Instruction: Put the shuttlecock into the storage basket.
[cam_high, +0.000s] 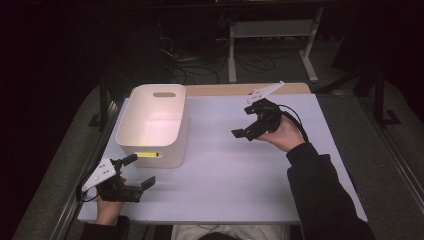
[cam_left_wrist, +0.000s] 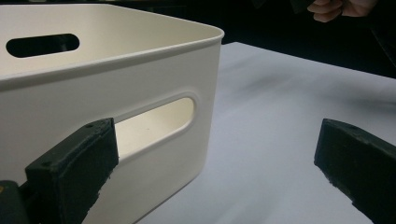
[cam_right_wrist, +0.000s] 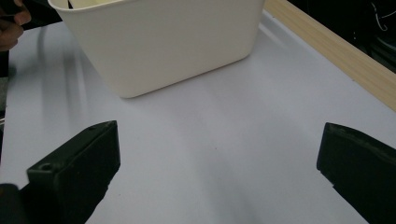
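Note:
A cream plastic bin (cam_high: 152, 122) with handle slots stands on the left half of the white table (cam_high: 225, 170). My left gripper (cam_high: 139, 171) is held low at the table's front left corner, just in front of the bin's near wall, open and empty. In the left gripper view the bin (cam_left_wrist: 140, 79) is close, its handle slot just past the left jaw. My right gripper (cam_high: 246, 125) hovers over the table's right half, aimed toward the bin, open with nothing between its jaws. The right gripper view looks across bare tabletop at the bin (cam_right_wrist: 163, 42).
A wooden strip (cam_high: 240, 89) runs along the table's far edge. Beyond it, a metal frame (cam_high: 272, 45) and cables lie on the dark floor. Something yellow shows through the bin's near handle slot (cam_high: 149, 154).

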